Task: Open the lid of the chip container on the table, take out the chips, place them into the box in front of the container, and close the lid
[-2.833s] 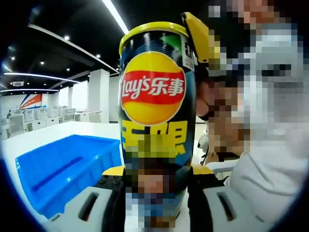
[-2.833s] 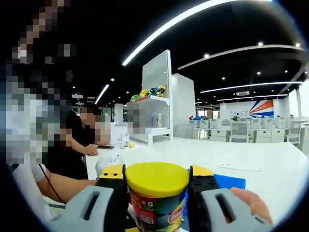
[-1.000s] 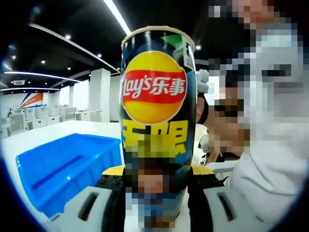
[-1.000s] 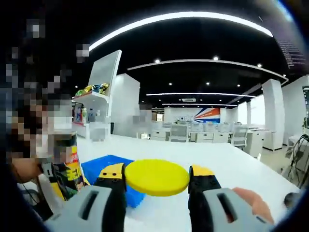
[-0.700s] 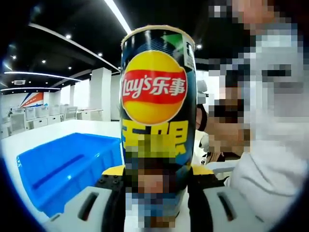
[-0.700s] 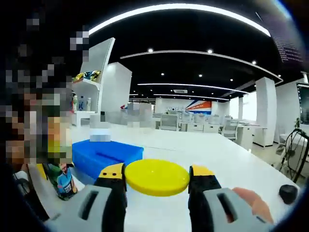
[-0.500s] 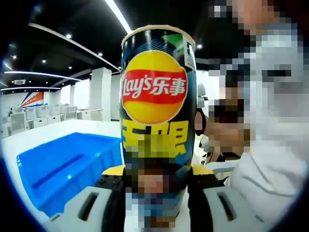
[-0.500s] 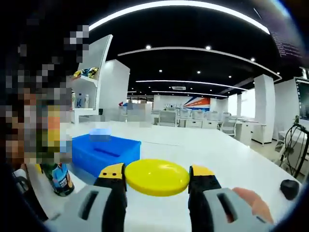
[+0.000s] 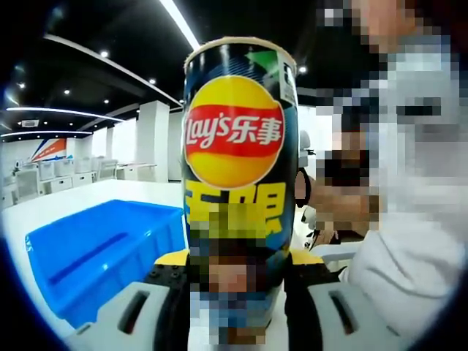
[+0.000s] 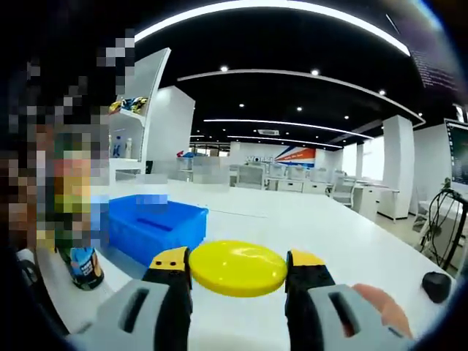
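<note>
A tall dark-blue Lay's chip container [image 9: 238,157] stands upright with its top uncovered, and my left gripper [image 9: 238,274] is shut on its lower part. The blue box [image 9: 99,252] lies on the white table to the container's left. My right gripper [image 10: 238,278] is shut on the round yellow lid [image 10: 238,268], held flat above the table. In the right gripper view the blue box [image 10: 153,228] sits left of centre, and the container's base [image 10: 80,267] shows at the far left, its upper part hidden by mosaic.
A small black object [image 10: 437,285] lies on the white table [image 10: 307,227] at the far right. A person in a white sleeve [image 9: 406,278] sits close on the right of the left gripper view. Shelves and desks stand far behind.
The lid has come off the container and my right gripper has carried it away to the right and lower. The container stays held upright in my left gripper.
</note>
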A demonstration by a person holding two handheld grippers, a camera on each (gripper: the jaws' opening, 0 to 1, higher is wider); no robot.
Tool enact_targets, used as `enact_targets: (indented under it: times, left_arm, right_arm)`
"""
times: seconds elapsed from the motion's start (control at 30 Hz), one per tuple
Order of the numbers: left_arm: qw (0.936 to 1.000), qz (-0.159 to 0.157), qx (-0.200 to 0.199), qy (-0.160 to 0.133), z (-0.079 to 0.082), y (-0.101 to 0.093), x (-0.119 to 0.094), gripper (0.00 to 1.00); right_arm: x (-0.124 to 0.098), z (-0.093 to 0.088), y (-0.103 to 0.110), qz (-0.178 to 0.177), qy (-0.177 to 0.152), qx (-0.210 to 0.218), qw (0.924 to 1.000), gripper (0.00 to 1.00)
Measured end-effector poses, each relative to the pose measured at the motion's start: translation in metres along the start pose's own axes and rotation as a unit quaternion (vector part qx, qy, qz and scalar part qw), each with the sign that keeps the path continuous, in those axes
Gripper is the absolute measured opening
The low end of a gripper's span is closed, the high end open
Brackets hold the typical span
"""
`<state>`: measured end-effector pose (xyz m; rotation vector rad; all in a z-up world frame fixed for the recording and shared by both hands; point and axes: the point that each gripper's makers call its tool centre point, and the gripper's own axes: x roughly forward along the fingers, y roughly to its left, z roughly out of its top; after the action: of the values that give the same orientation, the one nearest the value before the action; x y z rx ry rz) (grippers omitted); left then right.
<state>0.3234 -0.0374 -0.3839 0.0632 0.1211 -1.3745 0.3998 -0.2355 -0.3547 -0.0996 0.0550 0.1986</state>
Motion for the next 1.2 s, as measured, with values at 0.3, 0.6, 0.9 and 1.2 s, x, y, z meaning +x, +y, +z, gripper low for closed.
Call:
enact_targets:
  times: [0.3,0.6,0.9,1.2]
  left_arm:
    - [1.0,-0.001,0.001,0.0,0.0,0.0,0.0,0.49]
    - [1.0,-0.002,0.002,0.007,0.0,-0.002,0.001,0.49]
    - [0.9999,-0.001,0.005,0.009,0.0,-0.003,0.001,0.49]
    - [0.9999,-0.001,0.006,0.008,0.0,-0.004,0.002,0.49]
  right_arm:
    - [0.002,0.003,0.0,0.006,0.0,0.0,1.0,0.49]
    - [0.006,-0.004,-0.005,0.002,0.009,0.004,0.9999,0.49]
    - [0.018,-0.039,0.01,0.06,0.054,0.011,0.9967,0.82]
    - [0.016,-0.039,0.016,0.074,0.053,0.004,0.9958,0.81]
